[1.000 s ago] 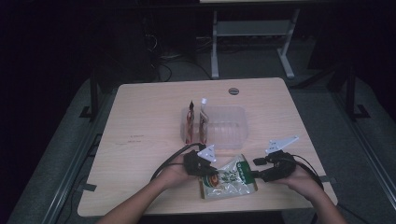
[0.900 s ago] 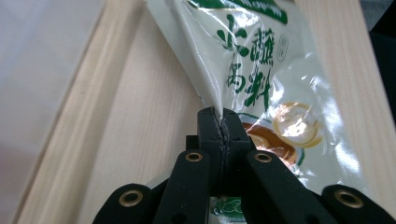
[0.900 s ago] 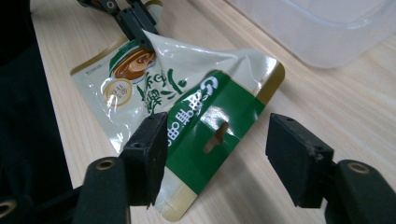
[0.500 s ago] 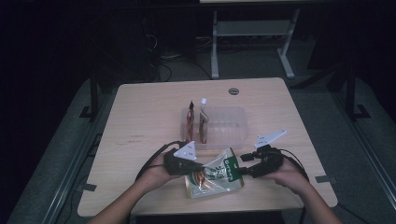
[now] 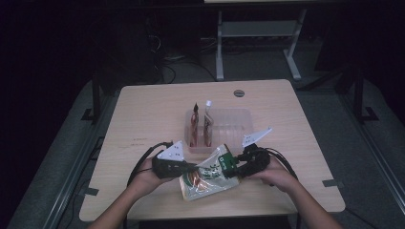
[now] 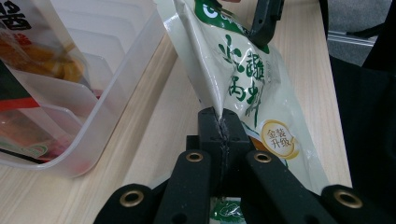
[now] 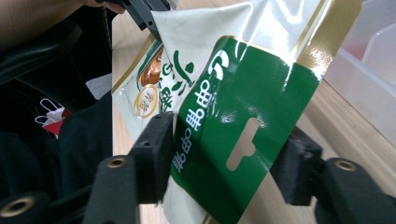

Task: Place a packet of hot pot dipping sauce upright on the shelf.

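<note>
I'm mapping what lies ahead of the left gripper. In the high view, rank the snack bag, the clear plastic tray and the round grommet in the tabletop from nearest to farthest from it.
1. The snack bag, pinched at its edge in the left gripper, just to its right.
2. The clear plastic tray, beyond the bag, mid-table.
3. The round grommet, near the far edge.
</note>
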